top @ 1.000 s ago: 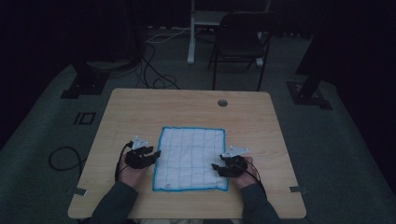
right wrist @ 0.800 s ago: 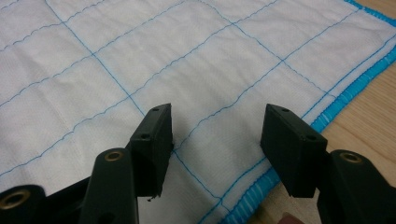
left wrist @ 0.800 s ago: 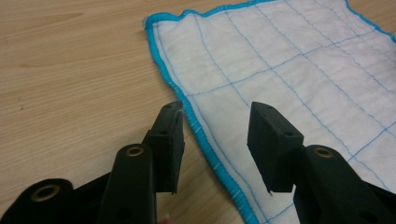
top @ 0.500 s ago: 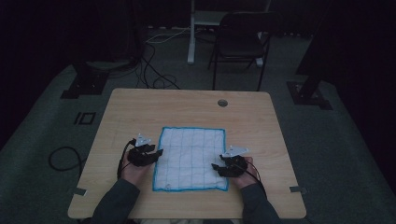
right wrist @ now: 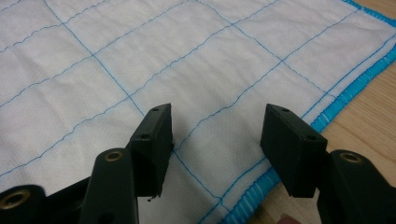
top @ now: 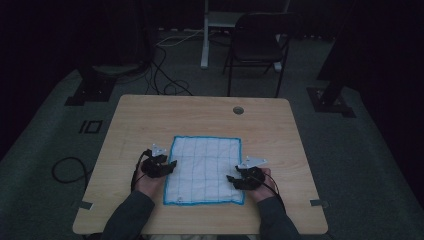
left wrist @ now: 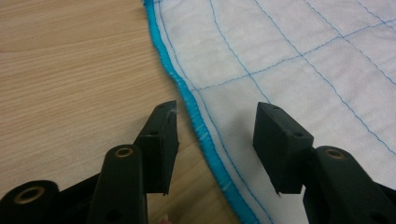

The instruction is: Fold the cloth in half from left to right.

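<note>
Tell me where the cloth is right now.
In the high view the cloth lies flat on the near half of the table, between the left gripper and the right gripper.

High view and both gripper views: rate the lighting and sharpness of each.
High view: dim and underexposed, the floor almost black, the cloth the brightest thing on the table. Left gripper view: evenly lit, blue hem crisp, the jaws soft-edged. Right gripper view: bright, grid stitching sharp, no glare; faint shadow under the jaws.
</note>
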